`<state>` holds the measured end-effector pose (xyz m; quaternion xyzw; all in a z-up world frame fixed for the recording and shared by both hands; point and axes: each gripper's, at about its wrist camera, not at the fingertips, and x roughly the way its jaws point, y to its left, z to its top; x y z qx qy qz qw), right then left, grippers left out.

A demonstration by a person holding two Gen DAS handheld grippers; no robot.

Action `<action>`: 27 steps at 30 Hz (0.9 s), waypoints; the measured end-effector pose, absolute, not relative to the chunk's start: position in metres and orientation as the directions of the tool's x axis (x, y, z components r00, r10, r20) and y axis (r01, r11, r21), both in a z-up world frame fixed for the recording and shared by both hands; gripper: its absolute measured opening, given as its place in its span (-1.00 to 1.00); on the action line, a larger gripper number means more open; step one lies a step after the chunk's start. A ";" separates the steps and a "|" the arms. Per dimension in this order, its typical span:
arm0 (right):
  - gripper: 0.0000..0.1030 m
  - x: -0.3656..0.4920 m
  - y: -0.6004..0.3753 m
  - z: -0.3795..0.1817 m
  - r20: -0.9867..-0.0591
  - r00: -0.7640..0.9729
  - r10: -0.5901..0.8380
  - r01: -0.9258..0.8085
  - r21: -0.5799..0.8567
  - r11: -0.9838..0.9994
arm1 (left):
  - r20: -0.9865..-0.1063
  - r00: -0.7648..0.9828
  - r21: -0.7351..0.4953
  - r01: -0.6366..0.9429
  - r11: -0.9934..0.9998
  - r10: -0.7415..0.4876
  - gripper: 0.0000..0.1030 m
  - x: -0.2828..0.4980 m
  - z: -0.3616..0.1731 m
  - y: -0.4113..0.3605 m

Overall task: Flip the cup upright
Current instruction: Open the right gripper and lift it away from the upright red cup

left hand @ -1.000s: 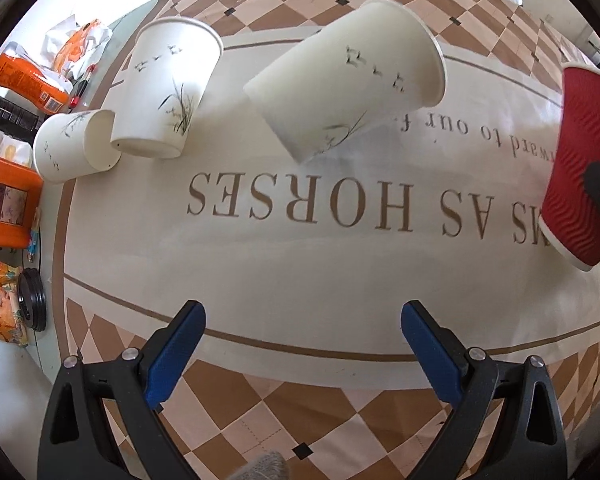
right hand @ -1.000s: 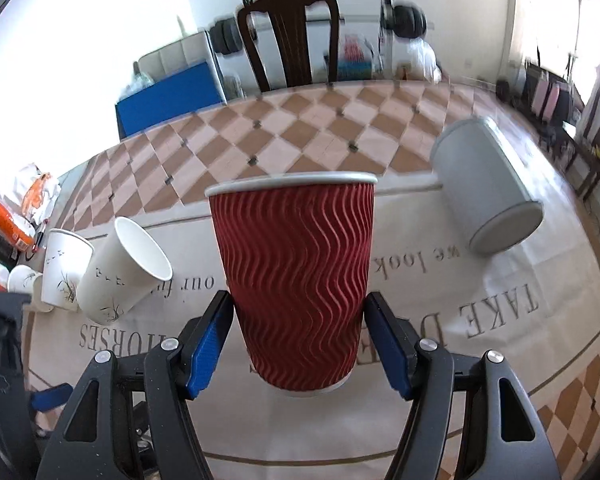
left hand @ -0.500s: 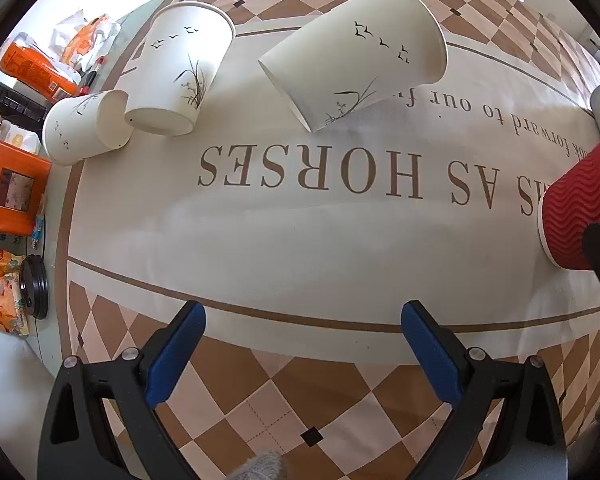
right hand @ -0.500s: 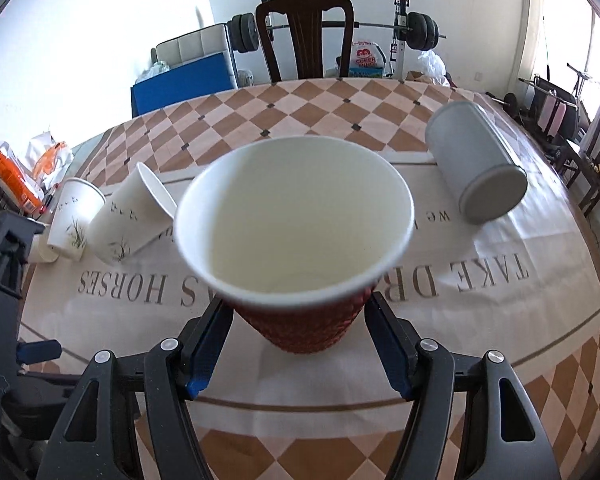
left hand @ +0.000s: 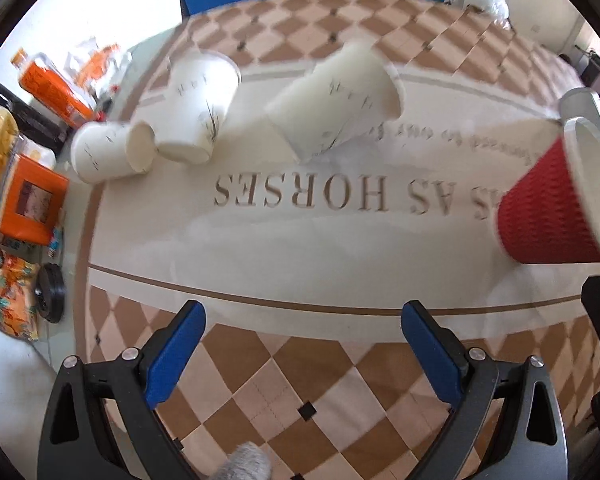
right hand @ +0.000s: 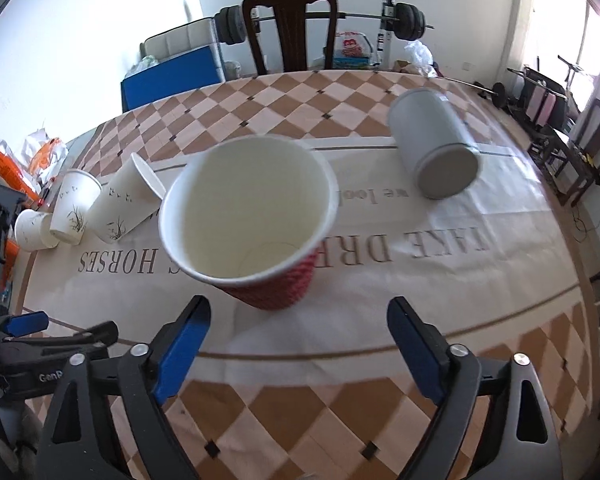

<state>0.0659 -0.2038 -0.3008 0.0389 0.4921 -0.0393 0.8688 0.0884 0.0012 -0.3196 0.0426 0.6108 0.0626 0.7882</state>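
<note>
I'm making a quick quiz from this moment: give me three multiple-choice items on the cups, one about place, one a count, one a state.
1. Where does the red cup stand?
A. on the chair
B. on the tablecloth ahead of the right gripper
C. inside the grey can

2. How many white cups are at the table's left?
A. one
B. five
C. three

3. The right gripper is:
A. open, holding nothing
B. shut on the red cup
C. shut on the grey can

Answers: B, its base rests on the cloth; C, three show; A, its fingers stand apart, clear of the cup.
</note>
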 end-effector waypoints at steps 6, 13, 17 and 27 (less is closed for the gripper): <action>0.99 0.054 -0.224 -0.253 -0.888 0.441 -0.128 0.178 -0.053 0.983 | -0.942 0.317 0.106 -0.022 0.994 0.107 1.00 0.073 -0.255 -0.015; 1.00 0.039 -0.239 -0.168 -0.907 0.398 -0.138 0.170 -0.074 0.983 | -0.914 0.400 0.072 -0.013 0.997 0.071 1.00 0.053 -0.165 -0.036; 1.00 0.028 -0.241 -0.118 -0.904 0.408 -0.123 0.161 -0.061 0.985 | -0.899 0.432 0.074 -0.022 0.997 0.076 1.00 0.042 -0.119 -0.043; 1.00 0.000 -0.251 -0.018 -0.882 0.462 -0.095 0.162 -0.022 0.987 | -0.883 0.465 0.047 -0.035 0.998 0.058 1.00 0.019 -0.046 -0.054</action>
